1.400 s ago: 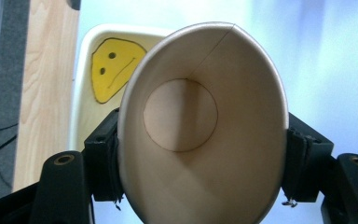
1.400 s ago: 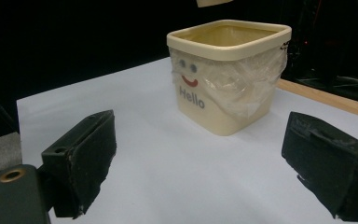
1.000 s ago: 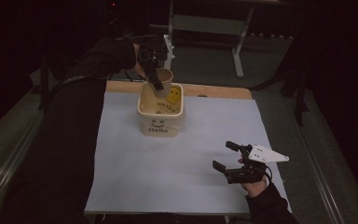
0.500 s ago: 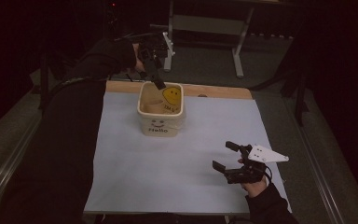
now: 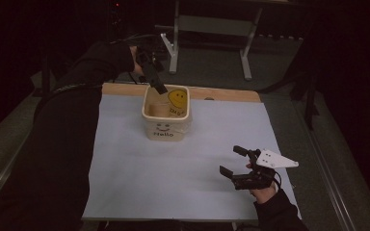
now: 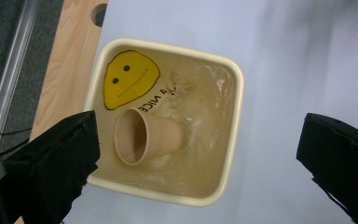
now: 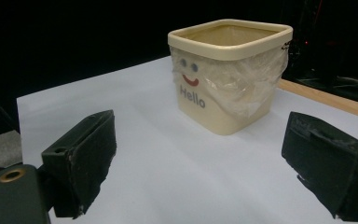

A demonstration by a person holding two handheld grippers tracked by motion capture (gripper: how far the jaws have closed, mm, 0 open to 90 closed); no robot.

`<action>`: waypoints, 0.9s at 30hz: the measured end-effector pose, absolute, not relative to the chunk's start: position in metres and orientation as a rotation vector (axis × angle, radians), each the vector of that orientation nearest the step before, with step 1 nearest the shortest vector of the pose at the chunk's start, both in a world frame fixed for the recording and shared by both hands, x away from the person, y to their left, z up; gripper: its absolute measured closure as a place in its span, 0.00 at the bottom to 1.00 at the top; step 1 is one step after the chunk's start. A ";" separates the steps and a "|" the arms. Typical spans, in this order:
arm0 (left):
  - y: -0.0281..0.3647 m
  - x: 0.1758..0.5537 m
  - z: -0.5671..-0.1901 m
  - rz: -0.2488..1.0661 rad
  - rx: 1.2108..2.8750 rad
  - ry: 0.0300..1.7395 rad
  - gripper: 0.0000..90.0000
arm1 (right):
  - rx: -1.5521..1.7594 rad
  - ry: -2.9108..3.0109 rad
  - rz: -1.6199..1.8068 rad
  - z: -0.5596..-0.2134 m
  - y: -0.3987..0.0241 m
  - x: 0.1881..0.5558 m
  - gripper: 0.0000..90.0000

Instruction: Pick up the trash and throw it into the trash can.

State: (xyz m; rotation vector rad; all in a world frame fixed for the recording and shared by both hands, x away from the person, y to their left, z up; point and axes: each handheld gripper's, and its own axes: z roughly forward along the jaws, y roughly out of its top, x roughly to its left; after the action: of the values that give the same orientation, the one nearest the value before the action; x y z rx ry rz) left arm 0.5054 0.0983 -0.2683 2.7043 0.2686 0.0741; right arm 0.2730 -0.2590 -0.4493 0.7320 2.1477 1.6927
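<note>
A: Left claw (image 5: 160,88)? Poised over the cream tub (image 5: 166,134) at upper centre of the high view, jaws just sprung open to full spread, gripping nothing.

B: And the paper cup (image 6: 149,136)?

A: Down inside the tub. Lying on its side on the crinkled plastic liner (image 6: 209,79), mouth turned toward the left of the left claw view, just below the yellow smiley (image 6: 129,79), clear of both jaws.

B: Right claw (image 5: 232,161)?

A: Parked low at lower right of the high view, above the white worktop (image 5: 173,183), well apart from the tub. Spread wide too, empty, aimed at the "Hello" face on the tub's wall.

B: So which step, then?

A: Looks like the drop-off, right at the release. Judging by the cup's place in the tub and the bare jaws above it, hardly anything left of that step.

B: Next move?

A: Probably lifting the left claw up and away toward the upper left of the high view. Calls for a clean rise, with the near jaw kept off the rim at the left of the left claw view. No call for closing on anything.

B: Anything to watch?

A: Snagging the liner on the way out, or nudging the light tub sideways. Worth taking slowly. Nothing asked of the right side, by the look of it.
</note>
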 end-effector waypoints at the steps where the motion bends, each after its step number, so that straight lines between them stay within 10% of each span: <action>1: 0.100 0.504 -0.270 0.072 2.697 0.273 0.01 | 0.731 2.148 1.693 -0.449 -0.259 0.273 0.11; 27: 0.159 0.468 -0.279 0.020 2.609 0.361 0.01 | 0.725 2.168 1.670 -0.450 -0.252 0.275 0.11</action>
State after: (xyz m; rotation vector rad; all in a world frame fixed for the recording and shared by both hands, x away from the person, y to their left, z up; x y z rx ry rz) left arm 0.4675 0.1590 -0.2791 2.6093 0.3610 0.0204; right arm 0.2753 -0.2525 -0.4501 0.7249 2.1676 1.6696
